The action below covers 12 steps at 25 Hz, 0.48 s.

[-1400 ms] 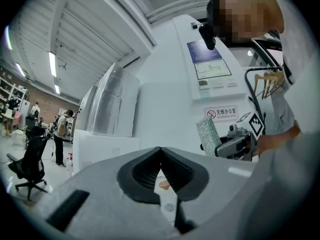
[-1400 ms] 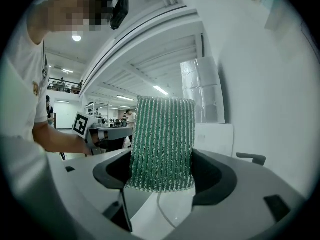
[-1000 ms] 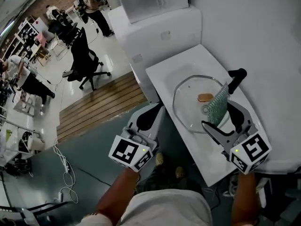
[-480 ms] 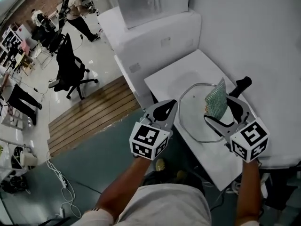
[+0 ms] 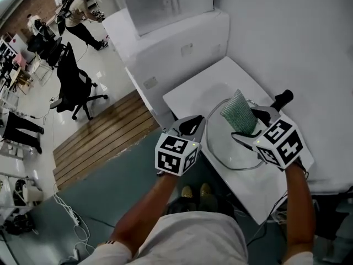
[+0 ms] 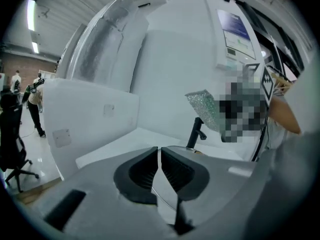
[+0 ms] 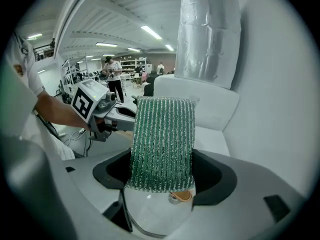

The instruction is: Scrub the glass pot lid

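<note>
The glass pot lid (image 5: 225,148) lies flat on the white counter (image 5: 190,95). My right gripper (image 5: 248,125) is shut on a green scrub pad (image 5: 237,112) and holds it over the lid's far side. In the right gripper view the pad (image 7: 162,144) stands upright between the jaws, above the lid (image 7: 147,216) and its tan knob (image 7: 182,195). My left gripper (image 5: 194,120) hovers just off the lid's left rim. Its jaws (image 6: 159,151) are shut with nothing seen between them. The pad (image 6: 202,104) shows beyond them.
A black faucet (image 5: 281,99) stands at the counter's far right, beside the right gripper. White walls and a boxed ledge (image 5: 171,43) close off the back. To the left, below, are wooden slats (image 5: 105,131), an office chair (image 5: 71,84) and distant people.
The left gripper has come up from below the counter's edge to the lid's left rim. The right gripper has swung the pad leftward over the lid, hiding the knob in the head view.
</note>
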### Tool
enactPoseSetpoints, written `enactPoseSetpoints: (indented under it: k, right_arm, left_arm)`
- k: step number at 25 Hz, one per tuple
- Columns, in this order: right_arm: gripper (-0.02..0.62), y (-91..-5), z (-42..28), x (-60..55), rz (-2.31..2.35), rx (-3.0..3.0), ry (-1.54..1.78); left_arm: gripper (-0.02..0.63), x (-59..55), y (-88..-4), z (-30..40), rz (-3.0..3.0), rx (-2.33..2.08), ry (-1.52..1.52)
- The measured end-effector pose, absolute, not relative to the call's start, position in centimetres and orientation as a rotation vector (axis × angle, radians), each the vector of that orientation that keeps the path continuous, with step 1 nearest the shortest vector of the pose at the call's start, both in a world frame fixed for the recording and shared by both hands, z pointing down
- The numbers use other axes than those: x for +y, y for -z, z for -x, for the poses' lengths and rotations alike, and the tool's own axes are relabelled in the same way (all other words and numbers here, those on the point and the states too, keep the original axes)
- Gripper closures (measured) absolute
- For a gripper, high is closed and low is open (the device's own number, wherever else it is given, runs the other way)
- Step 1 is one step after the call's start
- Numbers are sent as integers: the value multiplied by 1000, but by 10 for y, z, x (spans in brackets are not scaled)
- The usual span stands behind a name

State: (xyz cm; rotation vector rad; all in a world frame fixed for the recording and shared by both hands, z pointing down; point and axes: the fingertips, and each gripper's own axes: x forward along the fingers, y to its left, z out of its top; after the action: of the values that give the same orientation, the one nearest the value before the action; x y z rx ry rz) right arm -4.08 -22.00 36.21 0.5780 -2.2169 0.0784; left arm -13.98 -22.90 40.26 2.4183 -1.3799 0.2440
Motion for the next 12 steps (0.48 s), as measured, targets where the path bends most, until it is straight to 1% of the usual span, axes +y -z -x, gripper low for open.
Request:
enactPoseSetpoints:
  k: [6, 9, 12]
  right_arm:
    - [247, -389, 45, -240, -416, -2037, -125]
    - [247, -405, 47, -250, -345, -1936, -133]
    - [247, -424, 48, -255, -257, -1832, -153]
  left_arm:
    - [577, -240, -426, 135, -2316, -1325, -324]
    - [517, -241, -438, 129, -2267, -1287, -365]
    - [493, -240, -452, 125, -2224, -1263, -419]
